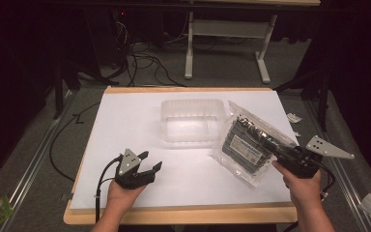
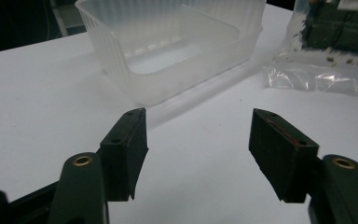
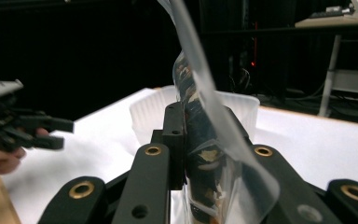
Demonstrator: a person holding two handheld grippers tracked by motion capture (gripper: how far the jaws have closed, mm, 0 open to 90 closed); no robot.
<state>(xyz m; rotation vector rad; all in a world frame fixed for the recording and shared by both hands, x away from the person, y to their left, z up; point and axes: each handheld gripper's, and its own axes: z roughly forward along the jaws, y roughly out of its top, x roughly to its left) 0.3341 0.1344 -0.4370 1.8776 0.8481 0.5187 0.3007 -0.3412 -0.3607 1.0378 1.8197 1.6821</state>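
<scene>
two hand-held grippers work over the white worktop [image 1: 125, 125], with a clear tub [image 1: 192, 121] at its middle as landmark. the right hand-held gripper [image 1: 284, 153], right of the tub, is clenched on the edge of a clear bag [image 1: 249, 142] of dark grey parts; the bag stands tilted just beside the tub's right wall, its lower end on the worktop. the left hand-held gripper [image 1: 150, 162], near the tub's front-left, is released, jaws wide apart, grasping nothing.

Overhead light brightens the white counter [image 1: 140, 121]; surroundings from nine to three o'clock fall dark, slightly soft, perhaps blurred.
</scene>
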